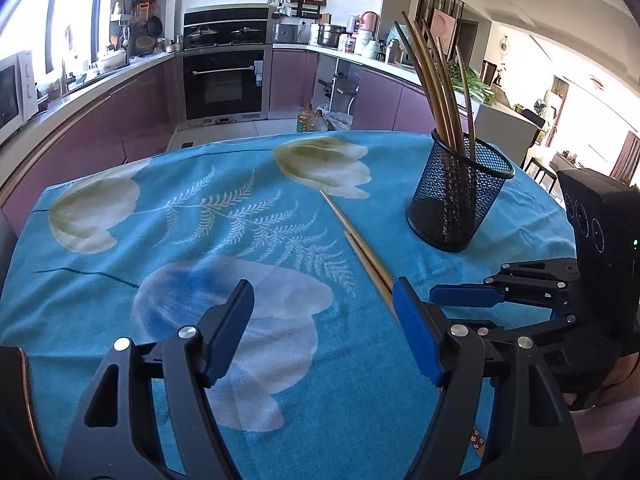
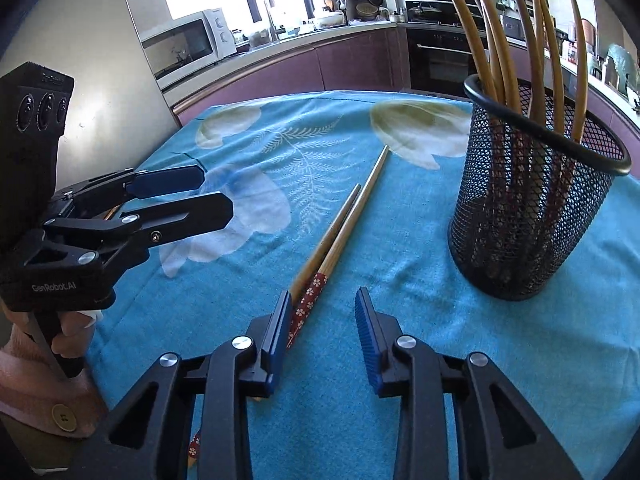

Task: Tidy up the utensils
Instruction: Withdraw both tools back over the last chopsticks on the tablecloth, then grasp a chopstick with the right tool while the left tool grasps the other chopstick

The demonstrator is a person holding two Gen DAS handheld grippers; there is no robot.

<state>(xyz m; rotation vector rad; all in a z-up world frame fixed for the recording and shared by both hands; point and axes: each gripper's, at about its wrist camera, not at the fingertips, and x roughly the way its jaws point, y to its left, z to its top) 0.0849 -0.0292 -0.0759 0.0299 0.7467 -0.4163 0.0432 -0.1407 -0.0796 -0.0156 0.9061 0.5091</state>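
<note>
Two wooden chopsticks (image 1: 362,242) with red flowered handles (image 2: 308,296) lie side by side on the blue flowered tablecloth (image 2: 400,248), tips pointing away. A black mesh holder (image 1: 456,196) (image 2: 536,208) stands upright to their right and holds several more chopsticks. My left gripper (image 1: 324,320) is open over bare cloth, and the chopsticks run under its right finger. My right gripper (image 2: 323,320) is open low over the handle ends, which lie by its left finger with no pad pressing them. Each gripper shows in the other's view: right fingers (image 1: 468,295), left gripper (image 2: 208,194).
The table's far edge (image 1: 248,140) drops to the kitchen floor, where oil bottles (image 1: 306,118) stand. Purple cabinets, an oven (image 1: 224,80) and a microwave (image 2: 188,44) line the walls. A person's hand in a pink sleeve (image 2: 24,364) grips the left tool's handle.
</note>
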